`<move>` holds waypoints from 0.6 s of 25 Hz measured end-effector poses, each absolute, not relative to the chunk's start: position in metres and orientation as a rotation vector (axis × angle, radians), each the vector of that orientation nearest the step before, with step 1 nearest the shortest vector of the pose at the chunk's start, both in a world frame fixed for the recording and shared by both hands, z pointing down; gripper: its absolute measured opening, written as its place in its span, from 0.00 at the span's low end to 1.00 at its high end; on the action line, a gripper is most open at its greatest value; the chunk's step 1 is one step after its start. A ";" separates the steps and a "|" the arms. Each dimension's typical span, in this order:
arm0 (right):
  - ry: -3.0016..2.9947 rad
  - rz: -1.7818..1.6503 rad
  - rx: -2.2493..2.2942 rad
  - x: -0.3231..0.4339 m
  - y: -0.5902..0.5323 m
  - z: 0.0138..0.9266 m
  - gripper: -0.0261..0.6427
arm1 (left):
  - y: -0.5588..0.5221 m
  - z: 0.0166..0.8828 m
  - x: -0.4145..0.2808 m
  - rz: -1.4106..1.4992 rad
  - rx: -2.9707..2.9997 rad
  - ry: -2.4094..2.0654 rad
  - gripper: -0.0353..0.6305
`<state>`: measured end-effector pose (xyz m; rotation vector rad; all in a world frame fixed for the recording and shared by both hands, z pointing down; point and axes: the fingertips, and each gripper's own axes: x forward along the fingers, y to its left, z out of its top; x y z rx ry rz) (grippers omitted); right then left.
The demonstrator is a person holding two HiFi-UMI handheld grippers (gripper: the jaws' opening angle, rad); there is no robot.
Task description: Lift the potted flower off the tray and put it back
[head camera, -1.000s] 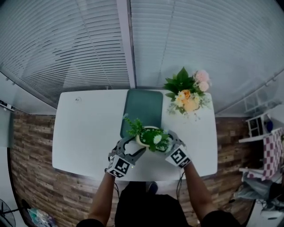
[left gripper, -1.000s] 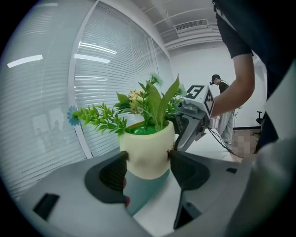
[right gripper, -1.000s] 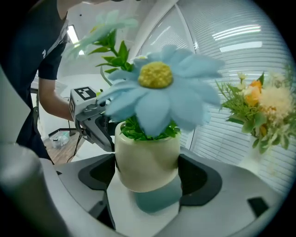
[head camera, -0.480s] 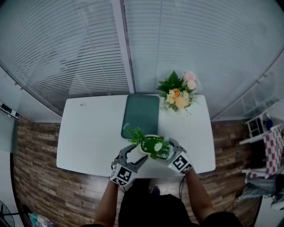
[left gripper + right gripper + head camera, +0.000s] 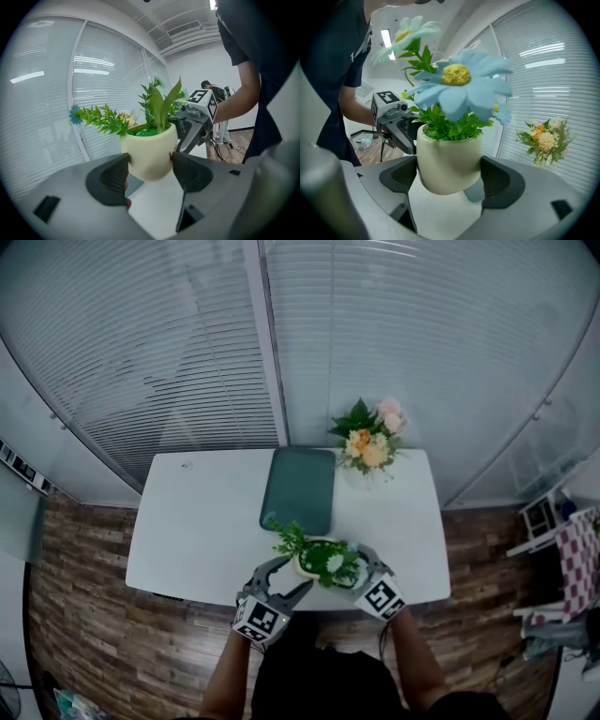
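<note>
Drawn back from the tray (image 5: 298, 488) over the last second, the potted flower (image 5: 322, 559) now hangs above the bench's (image 5: 197, 521) front edge. It is clear of the tray's near end, where earlier it sat right at that end. The lift-off half of the task looks done. What remains is carrying it forward and setting it down on the dark green tray.

Both grippers hold it. The left gripper (image 5: 149, 168) has its jaws partly closed, with the pads pressed on opposite sides of the pot (image 5: 150, 152). The right gripper (image 5: 449, 176) clamps the pot (image 5: 449, 159) the same way from the other side. Its base hangs free above the white surface.

The pot is cream, smooth and rounded, narrowing toward the bottom, with a small red mark on one side. It carries dense green leaves and pale blue daisy-like blooms with yellow centres, likely artificial. A bouquet (image 5: 367, 437) stands near the bench's far right corner, well apart.
</note>
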<state>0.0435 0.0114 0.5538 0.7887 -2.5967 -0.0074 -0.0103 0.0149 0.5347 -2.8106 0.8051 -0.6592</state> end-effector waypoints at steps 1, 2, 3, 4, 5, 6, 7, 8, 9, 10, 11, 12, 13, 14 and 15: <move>-2.596 -0.010 0.785 0.044 0.018 0.553 0.63 | 0.021 0.534 -0.010 -0.658 -2.810 0.808 0.48; -2.594 -0.012 0.783 0.044 0.024 0.553 0.63 | 0.027 0.533 -0.010 -0.656 -2.811 0.813 0.48; -2.592 -0.014 0.781 0.044 0.029 0.552 0.63 | 0.033 0.532 -0.011 -0.652 -2.810 0.820 0.48; -2.590 -0.020 0.779 0.044 0.034 0.551 0.63 | 0.038 0.530 -0.011 -0.648 -2.809 0.827 0.48; -2.591 -0.026 0.774 0.045 0.039 0.550 0.63 | 0.043 0.529 -0.011 -0.645 -2.808 0.833 0.48; -2.597 -0.029 0.771 0.045 0.044 0.550 0.63 | 0.049 0.528 -0.011 -0.643 -2.806 0.839 0.48; -2.609 -0.030 0.769 0.044 0.049 0.549 0.63 | 0.054 0.527 -0.011 -0.643 -2.806 0.842 0.48; -2.622 -0.029 0.771 0.044 0.053 0.548 0.63 | 0.060 0.528 -0.011 -0.641 -2.809 0.845 0.48; -2.630 -0.028 0.773 0.044 0.058 0.547 0.63 | 0.065 0.529 -0.010 -0.638 -2.815 0.846 0.48; -2.631 -0.025 0.777 0.045 0.062 0.547 0.63 | 0.069 0.530 -0.009 -0.633 -2.822 0.844 0.48; -2.629 -0.022 0.778 0.046 0.067 0.547 0.63 | 0.073 0.530 -0.007 -0.631 -2.828 0.842 0.48; -2.627 -0.018 0.775 0.047 0.071 0.547 0.63 | 0.078 0.530 -0.006 -0.633 -2.831 0.842 0.48; -2.623 -0.016 0.769 0.048 0.075 0.546 0.63 | 0.082 0.529 -0.006 -0.640 -2.829 0.845 0.48; -2.619 -0.016 0.764 0.048 0.080 0.545 0.63 | 0.086 0.528 -0.007 -0.649 -2.822 0.849 0.48; -2.613 -0.018 0.761 0.049 0.084 0.545 0.63 | 0.091 0.528 -0.007 -0.654 -2.818 0.851 0.48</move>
